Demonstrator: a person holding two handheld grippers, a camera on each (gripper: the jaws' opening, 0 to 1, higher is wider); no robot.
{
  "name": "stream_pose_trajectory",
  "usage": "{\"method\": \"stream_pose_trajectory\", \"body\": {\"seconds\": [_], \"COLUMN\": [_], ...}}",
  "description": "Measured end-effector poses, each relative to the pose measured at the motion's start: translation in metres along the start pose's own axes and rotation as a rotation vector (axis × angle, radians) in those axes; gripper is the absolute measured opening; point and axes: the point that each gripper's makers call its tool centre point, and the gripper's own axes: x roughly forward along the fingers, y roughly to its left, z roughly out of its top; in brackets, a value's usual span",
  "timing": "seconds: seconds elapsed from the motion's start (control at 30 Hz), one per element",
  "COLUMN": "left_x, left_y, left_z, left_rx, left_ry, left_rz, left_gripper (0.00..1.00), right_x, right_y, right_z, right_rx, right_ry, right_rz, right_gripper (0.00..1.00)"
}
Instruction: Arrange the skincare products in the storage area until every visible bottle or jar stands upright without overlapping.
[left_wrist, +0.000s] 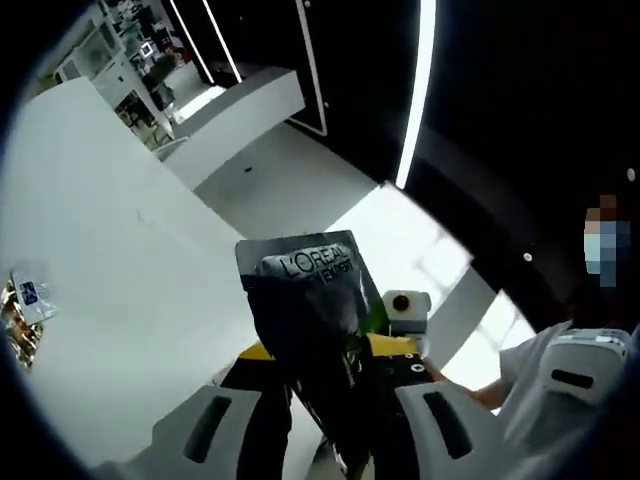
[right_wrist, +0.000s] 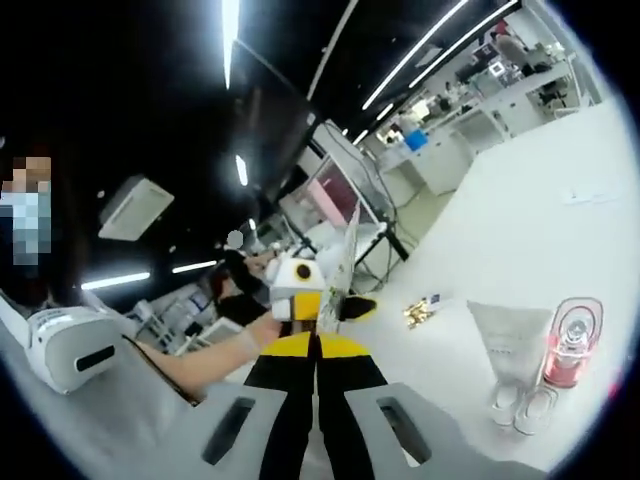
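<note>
A dark L'Oreal sachet (left_wrist: 305, 300) faces the left gripper view flat-on and runs down between my left gripper (left_wrist: 322, 348), whose yellow-tipped jaws stand apart on either side of it. In the right gripper view the same sachet (right_wrist: 346, 255) shows edge-on as a thin silvery strip. It rises from my right gripper (right_wrist: 318, 340), whose jaws are pressed together on its lower end. A pink bottle (right_wrist: 572, 345) stands upright on the white table (right_wrist: 560, 200). Beside the bottle, a white tube (right_wrist: 512, 345) stands on its cap.
Small gold packets (right_wrist: 420, 312) lie on the table beyond the tube. More small items (left_wrist: 22, 300) sit at the far left edge of the white table (left_wrist: 120, 250). A person's hand (right_wrist: 215, 360) and sleeve (left_wrist: 590, 370) are close by. Lab benches stand in the background.
</note>
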Motion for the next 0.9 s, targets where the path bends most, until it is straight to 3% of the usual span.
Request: {"method": "stream_pose_trajectory", "body": {"seconds": [0.1, 0.23, 0.3, 0.43, 0.6, 0.77, 0.9], "left_x": [-0.002, -0.004, -0.005, -0.004, -0.004, -0.003, -0.002], "left_y": [0.0, 0.001, 0.001, 0.003, 0.008, 0.018, 0.035], "left_z": [-0.005, -0.006, -0.004, -0.004, -0.006, -0.008, -0.017], "left_rx": [0.019, 0.043, 0.053, 0.056, 0.094, 0.107, 0.076], "left_ry": [0.013, 0.02, 0.019, 0.054, 0.11, 0.143, 0.203], "left_rz": [0.028, 0.063, 0.084, 0.14, 0.207, 0.263, 0.317], "left_gripper": [0.15, 0.11, 0.08, 0.01, 0.0, 0.0, 0.0], "right_x": [-0.002, 0.001, 0.002, 0.007, 0.012, 0.011, 0.009], "right_y": [-0.013, -0.016, -0.024, -0.027, -0.031, -0.043, -0.051], "right_z": [-0.009, -0.015, -0.016, -0.021, -0.026, -0.034, -0.043], "right_rx": [-0.023, -0.027, -0.056, -0.077, -0.119, -0.06, -0.076], "right_ry": [0.022, 0.021, 0.029, 0.044, 0.064, 0.019, 0.065], "right_rz": [-0.096, -0.129, -0.182, -0.214, -0.255, -0.279, -0.314], "right_gripper": [0.01, 0.01, 0.01, 0.01, 0.01, 0.01, 0.01]}}
